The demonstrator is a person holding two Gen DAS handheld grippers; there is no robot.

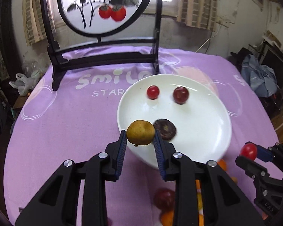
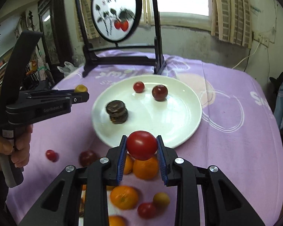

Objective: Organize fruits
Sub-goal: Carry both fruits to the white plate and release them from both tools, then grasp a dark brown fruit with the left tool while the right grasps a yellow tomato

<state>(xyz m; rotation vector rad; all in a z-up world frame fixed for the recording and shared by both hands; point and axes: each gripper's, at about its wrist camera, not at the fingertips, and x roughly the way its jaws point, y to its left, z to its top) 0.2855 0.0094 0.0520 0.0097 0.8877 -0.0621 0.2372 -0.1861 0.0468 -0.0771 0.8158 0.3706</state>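
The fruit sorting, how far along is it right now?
Partly done. On the white plate already: a small red tomato, a dark red grape and a dark brown stacked piece.

In hand: the left gripper holds a yellow-green fruit over the plate's near edge; the right gripper holds a red tomato.

Left: oranges, more red fruits and a small yellowish one on the purple cloth.

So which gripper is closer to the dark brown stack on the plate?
Left. The left gripper, holding a yellow-brown fruit, hangs right beside the dark brown stack at the plate edge. The right gripper, holding a red tomato, sits off the plate's near rim.
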